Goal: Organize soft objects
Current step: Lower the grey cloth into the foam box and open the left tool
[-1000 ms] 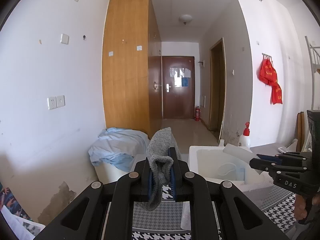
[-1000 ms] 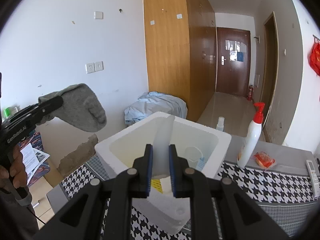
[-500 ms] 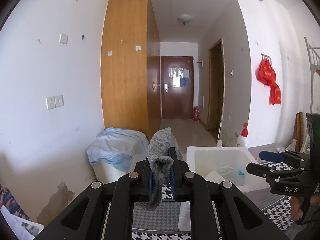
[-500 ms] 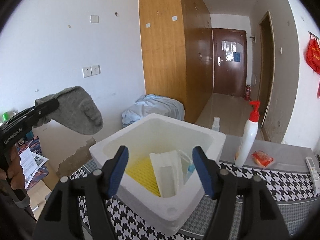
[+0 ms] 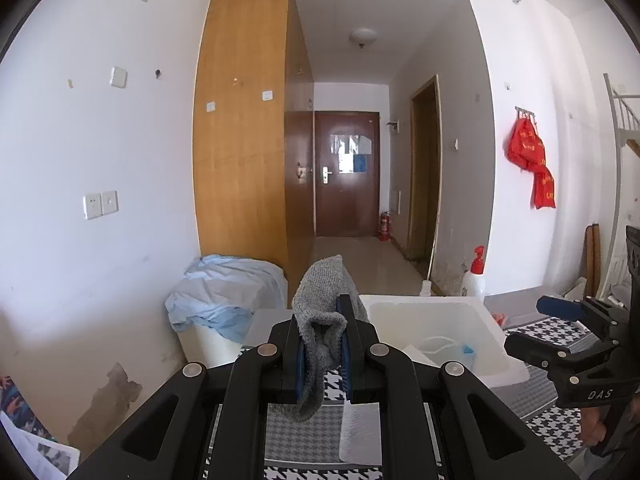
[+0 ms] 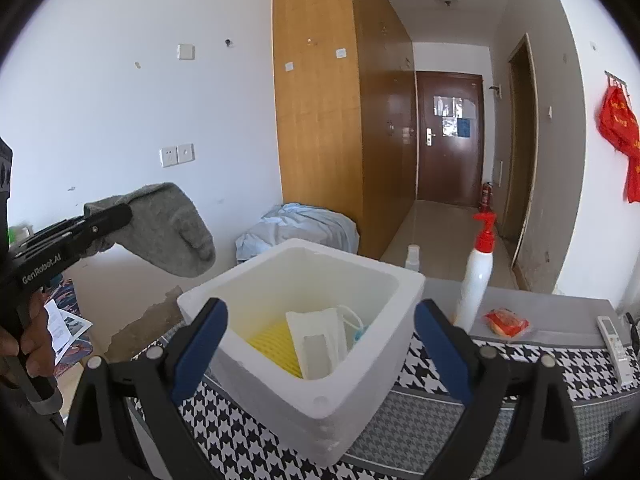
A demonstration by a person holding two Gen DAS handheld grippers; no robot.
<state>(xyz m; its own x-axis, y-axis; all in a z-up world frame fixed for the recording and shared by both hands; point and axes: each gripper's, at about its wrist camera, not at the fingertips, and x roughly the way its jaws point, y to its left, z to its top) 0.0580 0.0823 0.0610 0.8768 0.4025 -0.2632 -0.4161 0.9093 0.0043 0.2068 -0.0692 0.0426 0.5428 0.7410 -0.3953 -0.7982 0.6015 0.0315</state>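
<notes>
Left gripper (image 5: 322,344) clamps a grey sock (image 5: 324,300), held in the air left of the white foam box (image 6: 320,400) on the desk (image 6: 520,364). Right gripper (image 6: 320,344), jaws just spread and holding nothing, hovers near the box; a white packet (image 6: 316,340) lies inside.

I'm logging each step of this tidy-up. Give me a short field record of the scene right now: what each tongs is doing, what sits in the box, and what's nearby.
left tongs: shut on grey sock, held in the air left of the box
right tongs: jaws just opened wide, nothing between them, over the box
foam box: white, open top, on houndstooth cloth
box contents: white packet, yellow mat
nearby: pump bottle, remote
</notes>
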